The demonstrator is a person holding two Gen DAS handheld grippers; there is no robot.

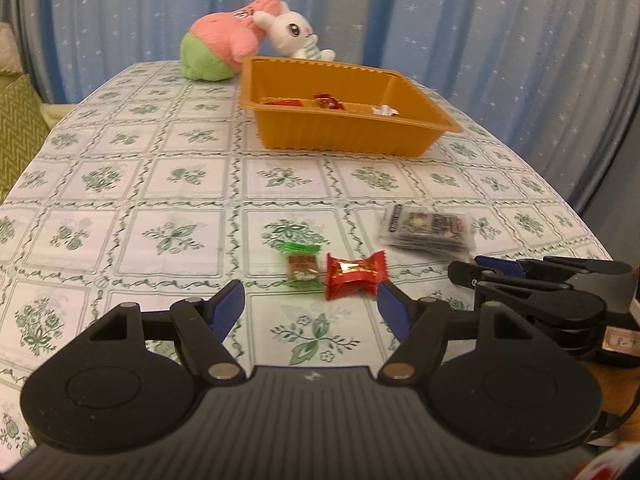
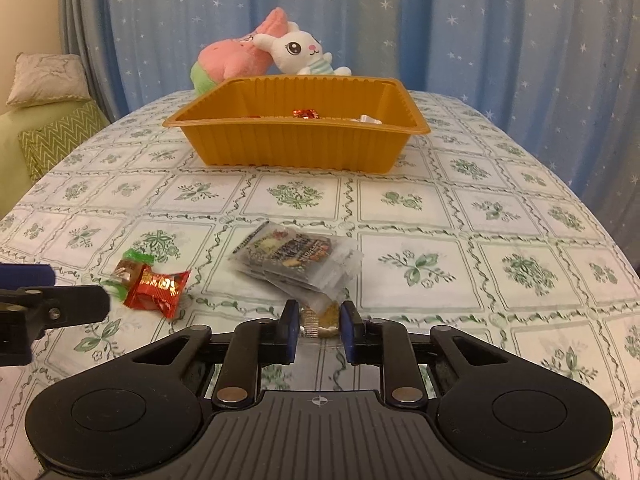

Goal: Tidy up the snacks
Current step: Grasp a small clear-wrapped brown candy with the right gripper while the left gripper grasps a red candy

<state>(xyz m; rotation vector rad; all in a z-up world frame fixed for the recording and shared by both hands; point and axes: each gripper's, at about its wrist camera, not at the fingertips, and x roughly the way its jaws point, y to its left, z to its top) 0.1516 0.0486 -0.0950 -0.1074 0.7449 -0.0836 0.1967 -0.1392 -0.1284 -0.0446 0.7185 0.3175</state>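
While clamped on the near edge of the clear-wrapped dark snack packet (image 2: 296, 264), right gripper (image 2: 319, 330) pinches only a narrow strip of wrapper and its golden corner; jaws nearly together. Risk judged: thin crinkly film may slip free on lifting, since grip sits at the very edge and the packet's bulk hangs forward. Possibly a stack of several packets; if so, lower ones may peel away and drop back onto the green-patterned white tablecloth (image 2: 500, 216).

Left gripper (image 1: 310, 304) stands about half open, empty, pads flanking but not touching the red foil-wrapped candy (image 1: 354, 274). Just beside it lies the green-ended wrapped candy (image 1: 303, 266). Risk judged: closing from this stance may catch both sweets or nudge the green one aside. Both grippers work close together; collision possible if either swings inward.

Orange ribbed plastic tray (image 2: 296, 148) sits well apart, farther up the table, ahead of a pink-and-green plush toy (image 2: 236, 56) and a white rabbit plush (image 2: 298, 50). Holds a red wrapped candy (image 2: 305, 113), a pale wrapper (image 2: 370, 119), and a flat red piece (image 1: 282, 101).
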